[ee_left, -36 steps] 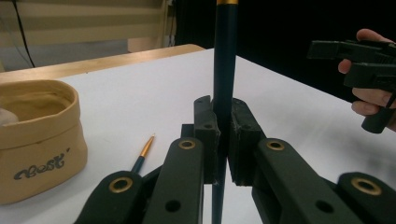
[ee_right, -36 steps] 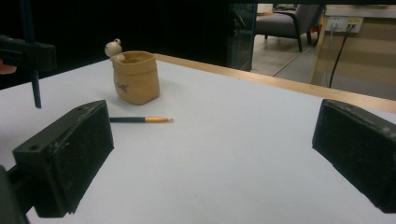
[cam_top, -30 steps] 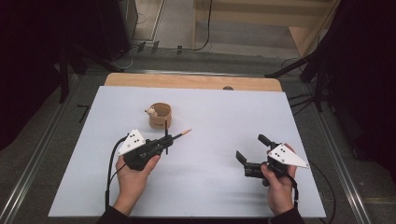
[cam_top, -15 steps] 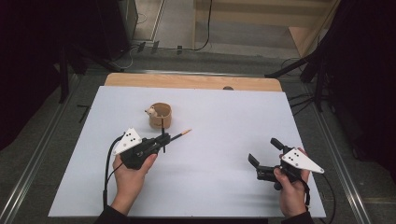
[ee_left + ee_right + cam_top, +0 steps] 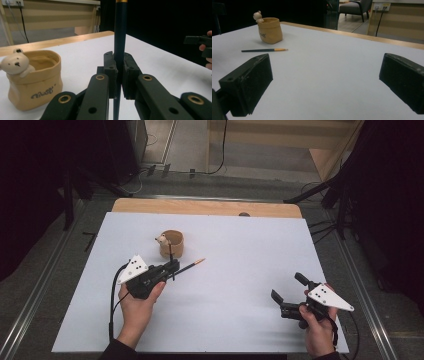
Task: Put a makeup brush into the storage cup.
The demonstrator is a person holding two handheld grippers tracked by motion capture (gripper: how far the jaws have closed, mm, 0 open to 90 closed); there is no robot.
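Left claw (image 5: 172,267) clenched on a dark pencil (image 5: 186,267), gripped near its blunt end, just in front of a tan bear-faced cup (image 5: 171,243) on the white table (image 5: 240,250). Right claw (image 5: 289,294) released, jaws spread wide, hanging low over the table's near right corner, well apart from the work. Seen from above, pencil's long axis running on a diagonal, orange-banded tip aimed away from the person and toward the right, out past the cup rather than into it; held about level with the table, whether touching it cannot be told. In the left gripper view, shaft (image 5: 120,45) standing straight up between the two pads, crosswise to the jaws. Likely next: swinging the tip up and over the rim. Risks from here, as judged: with the hold so far back on a long thin shaft, pencil pivoting or slipping between the pads during the turn; tip catching the cup's soft-looking wall and tipping it; pencil released short, rolling off across the smooth table.
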